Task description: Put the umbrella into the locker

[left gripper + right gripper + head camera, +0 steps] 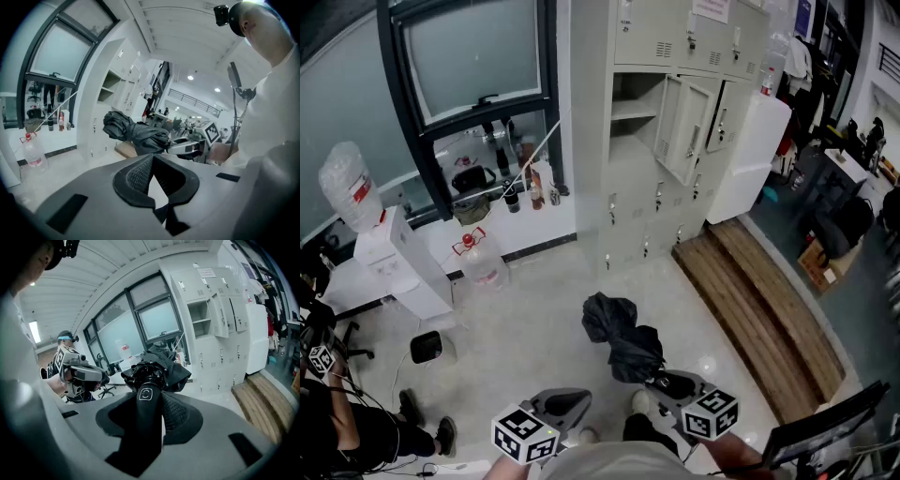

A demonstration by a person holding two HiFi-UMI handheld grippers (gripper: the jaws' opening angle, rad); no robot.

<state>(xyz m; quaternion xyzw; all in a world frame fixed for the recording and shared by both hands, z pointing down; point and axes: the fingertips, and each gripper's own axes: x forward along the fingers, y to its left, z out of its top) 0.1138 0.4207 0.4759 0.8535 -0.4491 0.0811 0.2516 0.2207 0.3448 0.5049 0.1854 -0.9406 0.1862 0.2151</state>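
A folded black umbrella [619,337] hangs over the pale floor in front of me. My right gripper [670,382] is shut on its black handle [146,401], and the bunched canopy [161,366] sticks out past the jaws. To its left my left gripper [567,396] is level with it, its pads [140,174] meeting at the tips with nothing between them. From the left gripper view the umbrella [136,133] and the right gripper [187,147] lie ahead to the right. The grey lockers [675,56] stand ahead; one compartment [633,103] is open, its door [686,131] swung right.
A wooden step [759,309] lies along the lockers' right. A white cabinet [750,155] stands beside the open door. At left are a water dispenser [389,258], a jug on the floor [478,264], a small black box [427,347] and a seated person [356,431].
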